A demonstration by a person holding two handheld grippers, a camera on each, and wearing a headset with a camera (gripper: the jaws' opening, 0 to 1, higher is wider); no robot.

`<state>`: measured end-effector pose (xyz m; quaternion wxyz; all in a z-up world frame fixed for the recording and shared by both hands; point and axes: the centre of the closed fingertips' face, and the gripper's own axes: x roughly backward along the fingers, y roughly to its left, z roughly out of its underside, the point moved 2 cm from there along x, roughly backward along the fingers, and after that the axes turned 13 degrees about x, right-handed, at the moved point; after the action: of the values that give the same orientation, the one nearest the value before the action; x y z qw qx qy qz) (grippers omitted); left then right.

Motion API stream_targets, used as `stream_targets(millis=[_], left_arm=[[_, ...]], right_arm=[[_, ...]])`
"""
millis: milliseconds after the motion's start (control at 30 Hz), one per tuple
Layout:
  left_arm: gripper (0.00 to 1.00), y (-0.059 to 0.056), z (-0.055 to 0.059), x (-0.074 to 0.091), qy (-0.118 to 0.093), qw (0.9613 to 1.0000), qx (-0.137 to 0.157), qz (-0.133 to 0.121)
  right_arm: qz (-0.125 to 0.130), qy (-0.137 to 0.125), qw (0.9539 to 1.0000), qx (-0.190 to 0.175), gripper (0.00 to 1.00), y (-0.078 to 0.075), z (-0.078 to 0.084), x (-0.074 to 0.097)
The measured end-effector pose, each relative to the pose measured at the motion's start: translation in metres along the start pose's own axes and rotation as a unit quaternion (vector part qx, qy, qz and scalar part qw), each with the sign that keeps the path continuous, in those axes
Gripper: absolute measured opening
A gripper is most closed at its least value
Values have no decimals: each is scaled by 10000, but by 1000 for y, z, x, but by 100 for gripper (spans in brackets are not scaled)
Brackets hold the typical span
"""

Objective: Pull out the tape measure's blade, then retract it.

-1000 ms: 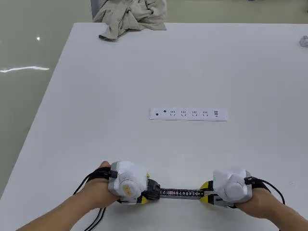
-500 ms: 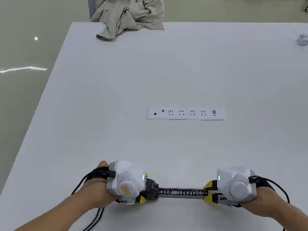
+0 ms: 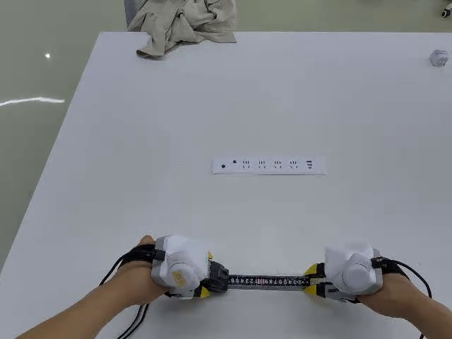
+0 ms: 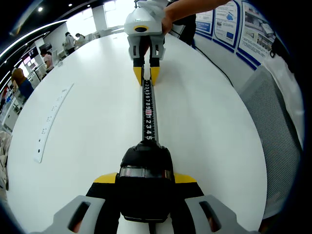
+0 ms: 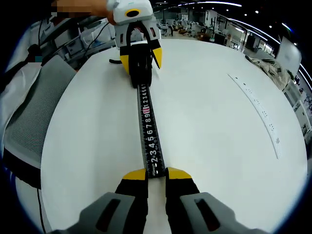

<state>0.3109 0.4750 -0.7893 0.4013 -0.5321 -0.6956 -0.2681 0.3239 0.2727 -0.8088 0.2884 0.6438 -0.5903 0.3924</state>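
Looking down across the white table (image 3: 282, 99), we see a crumpled beige cloth (image 3: 180, 21) at its far edge and a white power strip (image 3: 268, 166) lying crosswise near the middle, well apart from the work at the near edge. There our left gripper (image 3: 207, 275) has its jaws clamped on the black tape measure case (image 4: 146, 170), while our right gripper (image 5: 156, 174) pinches the end of the blade (image 5: 148, 122) between its yellow-tipped jaws. The blade lies flat, numbers up, its long axis running left to right between the grippers, parallel to the power strip, free end pointing right.
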Motion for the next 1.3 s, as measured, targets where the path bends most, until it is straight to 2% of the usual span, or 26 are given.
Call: stream_targets(millis=[1300], left_arm=[[37, 0, 1, -1, 53, 10000, -31, -8]], right_arm=[[67, 107, 9998, -149, 11, 3, 32, 21]])
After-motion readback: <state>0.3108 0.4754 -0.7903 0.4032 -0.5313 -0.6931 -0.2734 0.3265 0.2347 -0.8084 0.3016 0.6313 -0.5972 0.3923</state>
